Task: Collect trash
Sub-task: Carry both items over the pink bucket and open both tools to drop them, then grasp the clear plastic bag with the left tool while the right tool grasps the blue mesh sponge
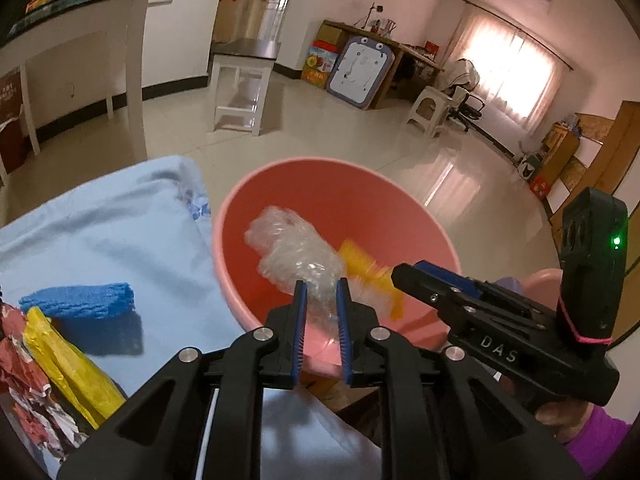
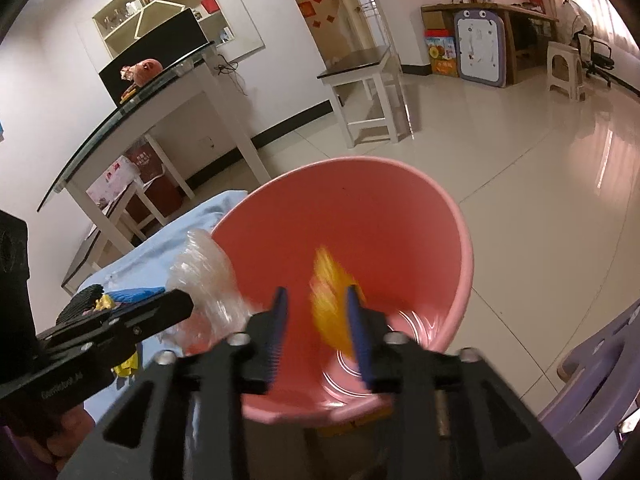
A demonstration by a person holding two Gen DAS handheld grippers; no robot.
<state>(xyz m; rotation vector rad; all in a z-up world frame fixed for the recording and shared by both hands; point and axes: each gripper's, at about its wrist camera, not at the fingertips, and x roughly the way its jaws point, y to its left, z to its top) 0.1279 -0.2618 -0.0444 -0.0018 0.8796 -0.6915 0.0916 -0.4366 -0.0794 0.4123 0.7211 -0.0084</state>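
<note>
A pink basin (image 1: 320,161) (image 2: 460,216) stands tilted just past the edge of a cloth-covered surface. My left gripper (image 1: 321,284) (image 2: 188,304) reaches over its near rim, with a crumpled wad of clear plastic wrap (image 1: 292,248) (image 2: 204,272) between its blue pads. The wad touches both pads and sticks out forward over the basin. My right gripper (image 2: 316,292) (image 1: 400,272) is open above the basin. A blurred yellow wrapper (image 2: 332,308) (image 1: 360,268) hangs loose in front of its fingers inside the basin, touching neither pad.
On the light blue cloth (image 1: 100,232) lie a blue sponge (image 1: 80,300), a yellow bag (image 1: 72,364) and crumpled red paper (image 1: 20,360). A lilac plastic stool (image 2: 592,368) stands to the right of the basin. A white stool (image 1: 240,88) and a glass-topped table (image 2: 120,120) stand on the tiled floor.
</note>
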